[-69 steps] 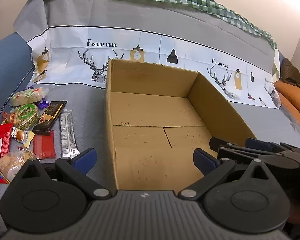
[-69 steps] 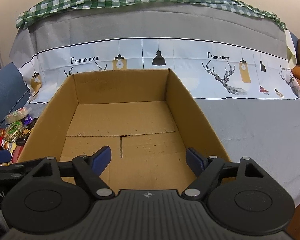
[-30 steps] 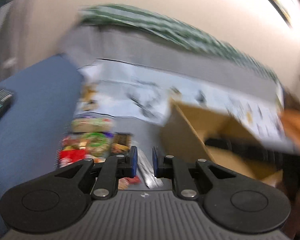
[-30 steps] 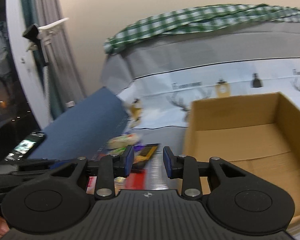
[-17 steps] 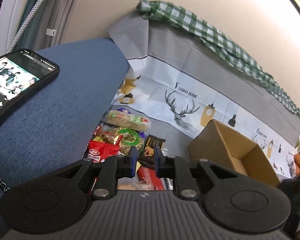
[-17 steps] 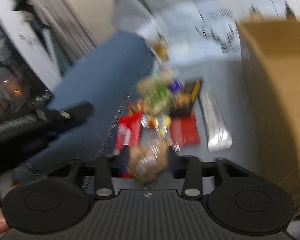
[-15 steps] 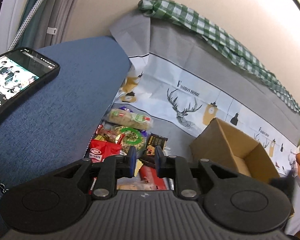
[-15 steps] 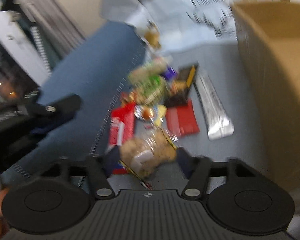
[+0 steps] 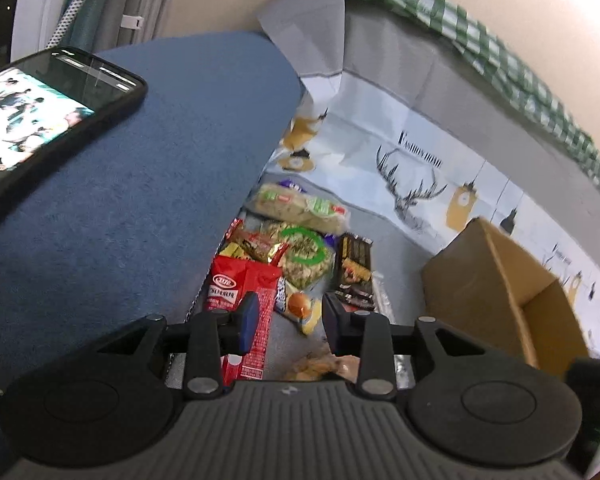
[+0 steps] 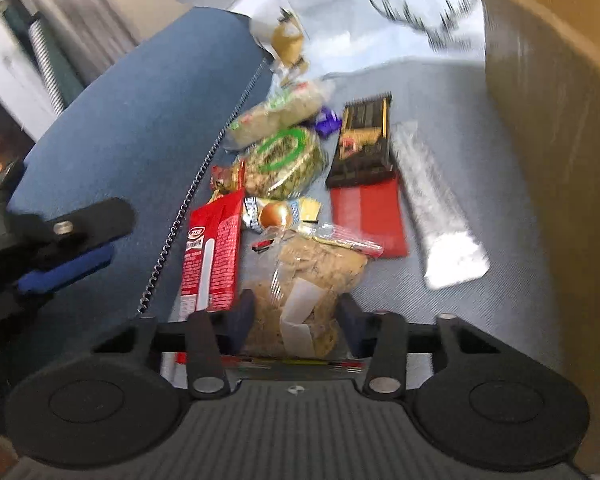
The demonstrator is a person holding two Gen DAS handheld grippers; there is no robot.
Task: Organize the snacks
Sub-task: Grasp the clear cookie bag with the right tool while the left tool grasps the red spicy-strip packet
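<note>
A clear bag of cookies (image 10: 300, 300) sits pinched between the pads of the right claw (image 10: 296, 316), whose jaws have just been closing on it. Just beyond lie more snacks: a red packet (image 10: 214, 256) left, a silver bar (image 10: 436, 216) right, with the cardboard box (image 10: 552, 120) further right. The left claw (image 9: 288, 320), jaws just opening and partly spread with nothing held, hangs above the same pile.

Your left gripper (image 9: 287, 322): black ribbed housing, two round black discs, angular black linkage arms, silver screws, blue pads (image 9: 249, 320) on fingers. Your right gripper (image 10: 296, 318): same build, small white logo on ribbed housing, dark blue pads (image 10: 244, 314), silver screws at pivots.
</note>
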